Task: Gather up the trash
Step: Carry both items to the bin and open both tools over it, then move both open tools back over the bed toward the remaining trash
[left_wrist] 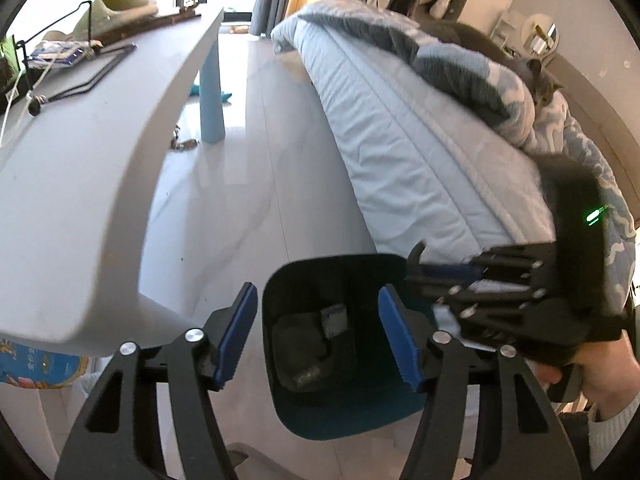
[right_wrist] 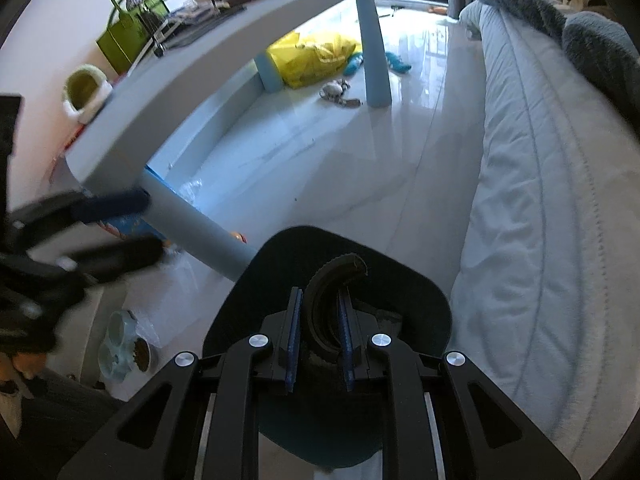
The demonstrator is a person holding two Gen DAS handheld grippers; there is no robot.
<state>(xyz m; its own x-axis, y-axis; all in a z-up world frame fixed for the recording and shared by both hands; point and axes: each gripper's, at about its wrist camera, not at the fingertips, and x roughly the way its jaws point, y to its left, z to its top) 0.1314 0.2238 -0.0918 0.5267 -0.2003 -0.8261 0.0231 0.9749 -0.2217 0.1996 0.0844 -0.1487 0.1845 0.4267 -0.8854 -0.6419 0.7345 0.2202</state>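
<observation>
Right gripper point(right_wrist: 320, 344): pinching a dark curved strip point(right_wrist: 320, 300), ridged along its outer edge, between its blue pads; it hangs directly over the open bin. From the left wrist view the same gripper point(left_wrist: 416, 268) reaches in from the right, its tip at the bin's rim.
Left gripper point(left_wrist: 318, 336): fingers spread apart with nothing between them, framing the bin's mouth below. In the right wrist view it shows blurred at the left edge point(right_wrist: 120, 228).
Trash bin point(left_wrist: 320, 276): dark, with a teal outer wall, standing on the floor between the table and the bed; scraps already lie at its bottom, among them a small pale wrapper point(left_wrist: 333, 319).
Person's hand point(left_wrist: 592, 380): grips the right tool's handle, a white sleeve at the wrist.
Pet bowl point(right_wrist: 124, 346): pale green, on the floor left of the bin, kibble in one side.
Table point(left_wrist: 80, 184): pale blue, just left of the bin, with a slipper point(left_wrist: 120, 10) at its far end.
Bed point(left_wrist: 420, 168): light blue quilted side, right of the bin, rumpled blanket on top.
Yellow bag point(right_wrist: 316, 56): on the floor under the table's far end, well away.
</observation>
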